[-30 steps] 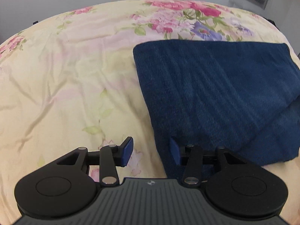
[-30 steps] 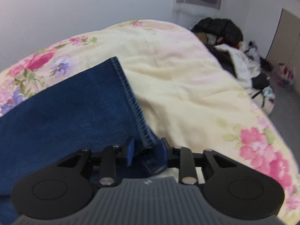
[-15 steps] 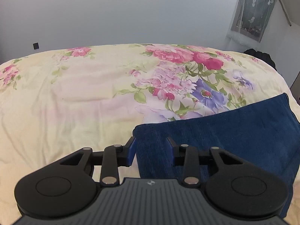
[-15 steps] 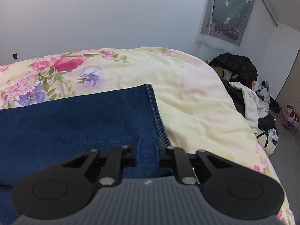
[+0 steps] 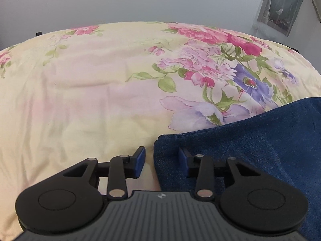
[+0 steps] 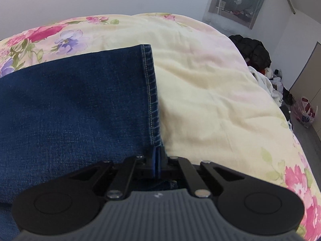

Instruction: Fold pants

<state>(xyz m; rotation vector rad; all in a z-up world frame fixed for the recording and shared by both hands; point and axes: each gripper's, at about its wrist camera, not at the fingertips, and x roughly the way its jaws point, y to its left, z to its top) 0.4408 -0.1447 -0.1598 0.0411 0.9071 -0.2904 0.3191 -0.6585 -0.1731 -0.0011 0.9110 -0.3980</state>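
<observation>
Right gripper (image 6: pixel 157 161) pinching twill-denim pants (image 6: pixel 76 104)

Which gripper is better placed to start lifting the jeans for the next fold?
Right. The right gripper has just closed on the hemmed corner of the jeans. The left gripper is open, its fingers straddling the fabric's edge on the floral bedspread without pressing it.

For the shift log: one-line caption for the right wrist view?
Right gripper pinched shut on the hem corner of the folded jeans lying on a floral bedspread.
</observation>
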